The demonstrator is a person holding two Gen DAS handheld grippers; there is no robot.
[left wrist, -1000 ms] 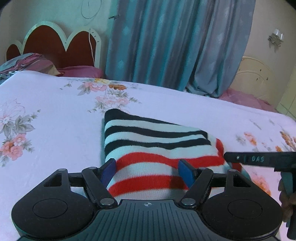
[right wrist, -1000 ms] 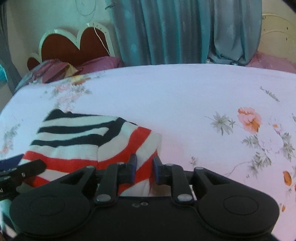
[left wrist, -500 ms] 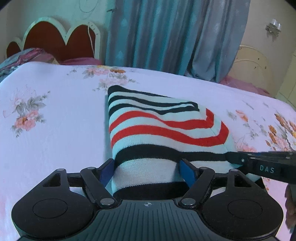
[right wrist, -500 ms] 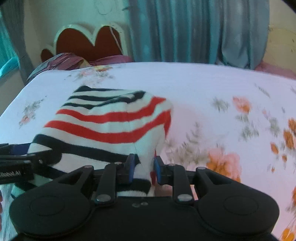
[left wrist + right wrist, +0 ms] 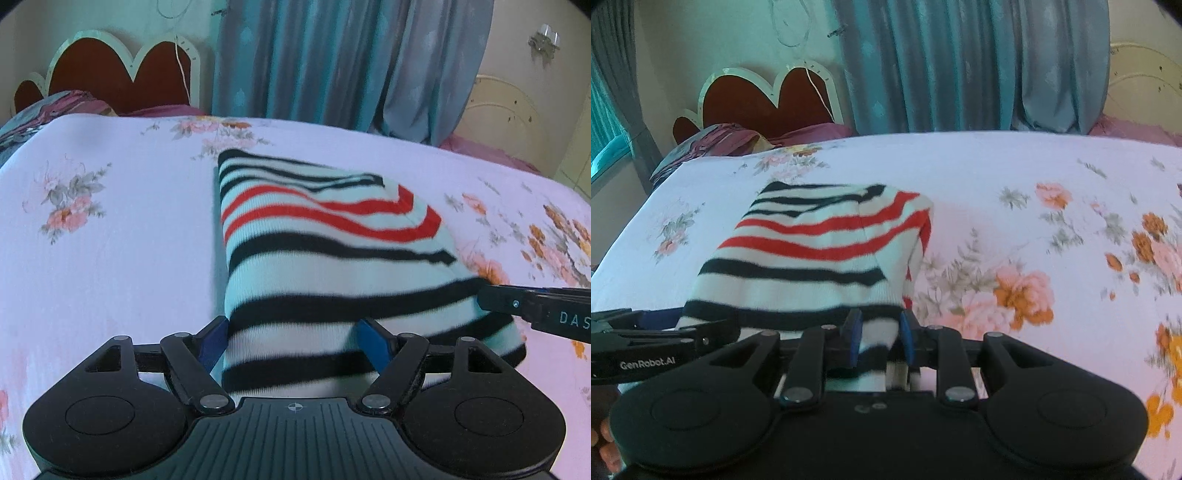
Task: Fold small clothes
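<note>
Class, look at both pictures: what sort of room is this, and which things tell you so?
Most likely a bedroom. A bed with a flowered sheet fills the view, a scalloped headboard stands at its end, and long curtains hang behind.

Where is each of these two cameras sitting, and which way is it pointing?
Left wrist: sits on the left gripper, facing forward over the striped garment toward the headboard; the right gripper's tip enters at right.
Right wrist: sits on the right gripper, facing the same way; its fingers pinch the garment's near edge, and the left gripper enters at left.
Shared: garment, floral bedsheet, curtain.
</note>
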